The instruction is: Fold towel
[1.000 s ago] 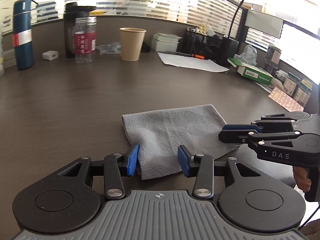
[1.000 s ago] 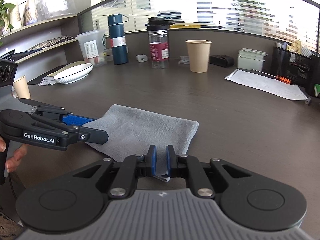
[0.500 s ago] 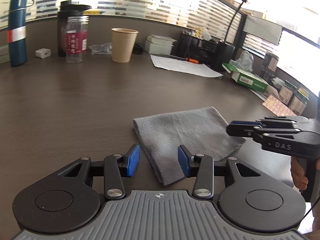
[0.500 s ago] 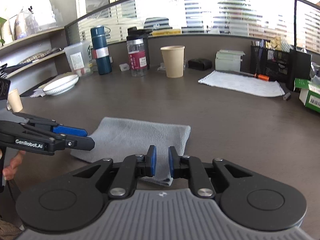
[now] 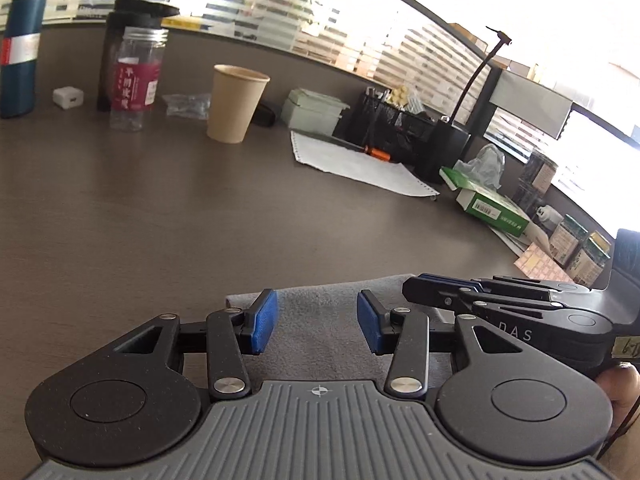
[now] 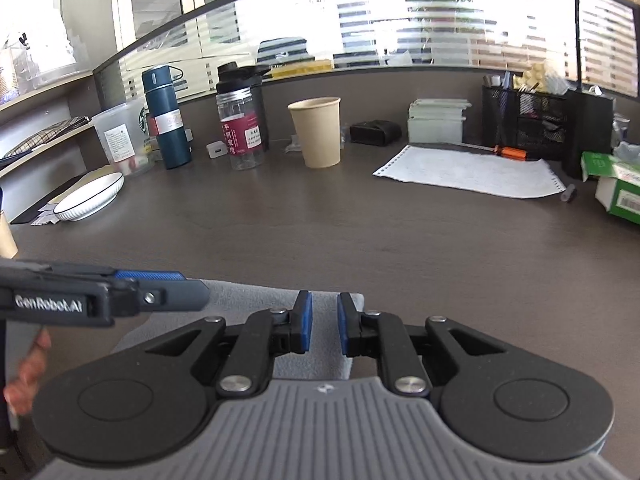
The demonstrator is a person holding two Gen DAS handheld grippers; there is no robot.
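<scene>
Grey towel lies under both parted claws, left marked "GenRobot.AI", right "DAS".

One grey towel low in the frame, and two grippers over it: the left gripper and the right gripper. Along the back edge, one blue flask, one clear jar with a red label and one black bottle behind it. One paper cup at centre, one white charger, one white dish at left. At right, one sheet of paper, one orange screwdriver, one green box.
</scene>
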